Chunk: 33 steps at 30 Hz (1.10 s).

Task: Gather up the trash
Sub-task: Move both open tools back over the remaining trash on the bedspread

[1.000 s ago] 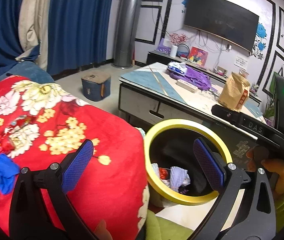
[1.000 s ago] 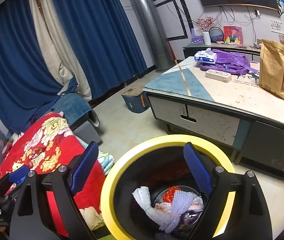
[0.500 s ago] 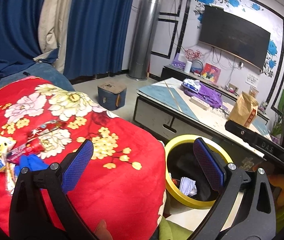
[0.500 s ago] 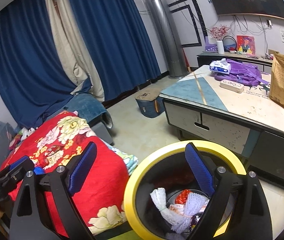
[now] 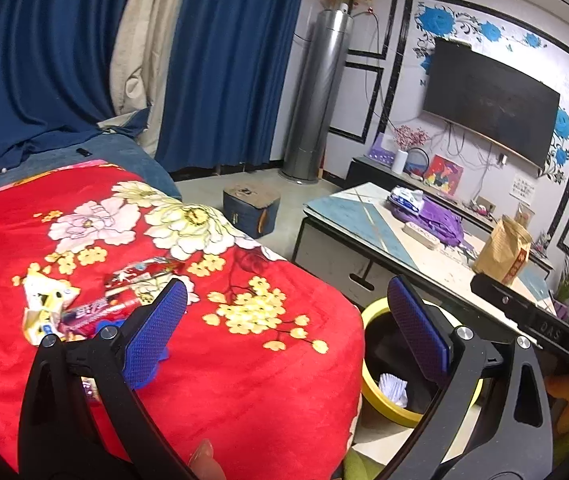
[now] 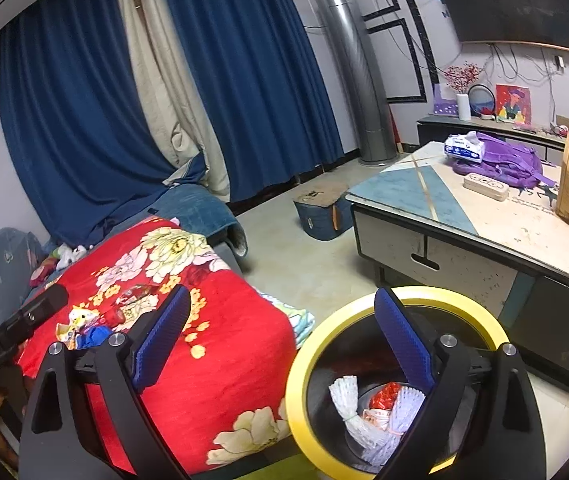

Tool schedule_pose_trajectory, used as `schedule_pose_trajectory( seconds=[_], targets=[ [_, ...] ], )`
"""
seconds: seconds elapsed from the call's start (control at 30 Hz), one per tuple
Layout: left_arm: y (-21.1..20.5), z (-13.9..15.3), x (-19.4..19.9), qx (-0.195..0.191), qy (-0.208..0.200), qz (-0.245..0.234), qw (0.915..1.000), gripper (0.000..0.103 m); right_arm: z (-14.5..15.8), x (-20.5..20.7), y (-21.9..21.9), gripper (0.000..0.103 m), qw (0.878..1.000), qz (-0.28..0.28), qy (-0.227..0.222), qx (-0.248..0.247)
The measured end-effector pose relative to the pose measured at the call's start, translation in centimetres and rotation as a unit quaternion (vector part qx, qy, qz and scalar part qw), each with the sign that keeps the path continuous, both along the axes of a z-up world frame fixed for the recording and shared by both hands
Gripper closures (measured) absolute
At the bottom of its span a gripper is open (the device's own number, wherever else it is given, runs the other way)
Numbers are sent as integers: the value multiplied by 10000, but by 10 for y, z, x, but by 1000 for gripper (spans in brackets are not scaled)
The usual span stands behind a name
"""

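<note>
In the left wrist view, left gripper (image 5: 284, 324) standing wide apart with nothing between the blue pads, set over the red floral blanket (image 5: 244, 380). Compared with a second earlier, aim swung off the yellow-rimmed bin (image 5: 380, 396), now low at the right and partly behind the right finger, and onto the blanket top; more of the room and blanket now in sight, consistent with a lift and a turn toward the litter. Meaning for the task, as a judgement: one deposit finished, next pickup being lined up. Remaining trash lying in a loose cluster on the blanket just beyond the left pad: a red snack wrapper (image 5: 140, 274), a yellow-and-white packet (image 5: 44, 304), a pink-purple wrapper (image 5: 92, 312), with a scrap of blue partly hidden behind the finger. All flat, crinkled foil or plastic, likely light and slippery on plush fabric. In the right wrist view, right gripper (image 6: 280, 340) with jaws opening and nothing between them, poised above the bin (image 6: 308, 360). Bin shifted to the lower right of frame against a second ago, and the blanket brought further into view, suggesting withdrawal after a drop. Inside the bin: white foam netting (image 6: 348, 404), a red scrap (image 6: 384, 394) and pale paper, resting at the bottom. Same wrapper cluster (image 6: 96, 320) seen small on the blanket, well apart from the bin, still to be collected.
</note>
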State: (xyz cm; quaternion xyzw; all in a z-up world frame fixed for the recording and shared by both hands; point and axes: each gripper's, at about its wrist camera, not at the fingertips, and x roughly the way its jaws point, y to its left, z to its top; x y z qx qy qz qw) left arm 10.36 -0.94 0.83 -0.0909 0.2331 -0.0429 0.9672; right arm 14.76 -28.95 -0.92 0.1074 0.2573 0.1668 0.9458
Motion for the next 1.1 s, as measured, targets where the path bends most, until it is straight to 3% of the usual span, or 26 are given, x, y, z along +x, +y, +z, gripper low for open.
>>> schedule_pose_trajectory(
  seconds=[1.1],
  targets=[
    [95, 9, -12, -487, -120, 989, 9938, 11, 17, -12, 112, 11, 9934, 1111, -167, -212]
  ],
)
